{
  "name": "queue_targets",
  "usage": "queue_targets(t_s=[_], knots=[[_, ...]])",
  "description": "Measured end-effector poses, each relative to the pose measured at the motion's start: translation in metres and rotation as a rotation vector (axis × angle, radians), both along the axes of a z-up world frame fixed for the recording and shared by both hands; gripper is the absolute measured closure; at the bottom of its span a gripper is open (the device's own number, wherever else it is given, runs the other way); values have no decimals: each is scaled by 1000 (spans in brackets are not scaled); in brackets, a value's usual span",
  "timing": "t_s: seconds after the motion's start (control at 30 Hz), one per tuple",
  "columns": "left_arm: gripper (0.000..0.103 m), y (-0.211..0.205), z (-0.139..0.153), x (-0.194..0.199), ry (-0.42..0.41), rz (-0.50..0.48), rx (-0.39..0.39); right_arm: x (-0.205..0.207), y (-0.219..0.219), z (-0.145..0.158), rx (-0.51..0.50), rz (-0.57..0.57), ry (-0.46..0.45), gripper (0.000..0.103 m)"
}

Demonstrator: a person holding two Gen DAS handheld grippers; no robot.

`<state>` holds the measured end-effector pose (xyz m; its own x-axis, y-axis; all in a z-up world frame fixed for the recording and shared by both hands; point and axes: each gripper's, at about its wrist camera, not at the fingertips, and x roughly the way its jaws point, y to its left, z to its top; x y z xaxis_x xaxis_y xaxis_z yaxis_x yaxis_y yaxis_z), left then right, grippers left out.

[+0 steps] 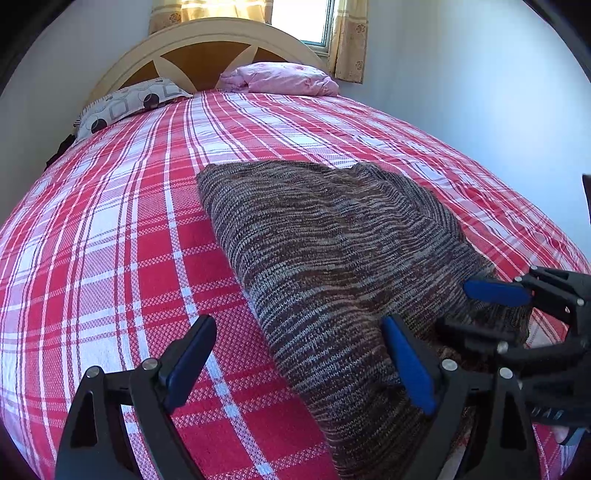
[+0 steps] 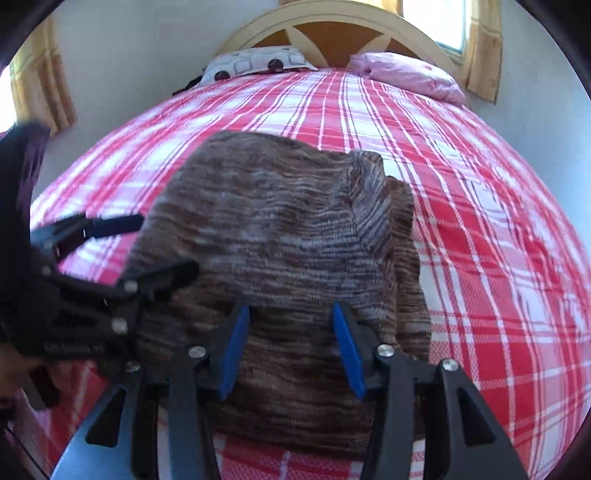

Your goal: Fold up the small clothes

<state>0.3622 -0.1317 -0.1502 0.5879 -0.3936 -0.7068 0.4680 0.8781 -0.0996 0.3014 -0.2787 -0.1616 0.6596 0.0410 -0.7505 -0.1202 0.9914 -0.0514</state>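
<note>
Red-white plaid bedspread (image 1: 147, 221), 2 pillows (image 1: 129, 103) (image 1: 284, 79) by arched headboard (image 1: 207, 48), yellow curtains (image 1: 349, 40) at window.

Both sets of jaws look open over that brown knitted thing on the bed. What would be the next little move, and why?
Probably lift both away. The knit garment already lies folded on the plaid bedspread, and the left gripper and right gripper both stand open, gripping nothing.

Bed (image 1: 110, 240), red plaid cover; arched headboard (image 1: 207, 40); two pillows (image 1: 129, 99); curtained window (image 1: 314, 22), daylight; pale walls (image 1: 461, 74).
</note>
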Motion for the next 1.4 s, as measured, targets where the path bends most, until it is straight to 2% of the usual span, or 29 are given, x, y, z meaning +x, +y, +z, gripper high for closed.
queue_targets(t_s=[0.13, 0.3, 0.43, 0.63, 0.97, 1.07, 1.23, 1.4], knots=[[11, 0, 2, -6, 11, -8, 23, -2, 3, -3, -64, 34, 18, 48], [11, 0, 0, -25, 8, -36, 74, 3, -10, 28, -3, -4, -72, 48], [11, 0, -4, -29, 33, -44, 92, 36, -1, 36, 41, 24, -40, 48], [11, 5, -12, -28, 75, -44, 55, 76, 7, 14, 28, 15, 30, 49], [11, 3, -13, -30, 85, -45, 52, 76, -5, 11, 72, 8, 43, 51], [10, 4, -13, -28, 84, -40, 63, 76, -4, 10, 58, 23, 36, 51], [3, 3, -15, -26, 89, -19, 73, 69, -11, 11, 88, 30, 24, 50], [2, 6, -13, -24, 101, -16, 65, 58, -19, 15, 72, 17, -13, 50]])
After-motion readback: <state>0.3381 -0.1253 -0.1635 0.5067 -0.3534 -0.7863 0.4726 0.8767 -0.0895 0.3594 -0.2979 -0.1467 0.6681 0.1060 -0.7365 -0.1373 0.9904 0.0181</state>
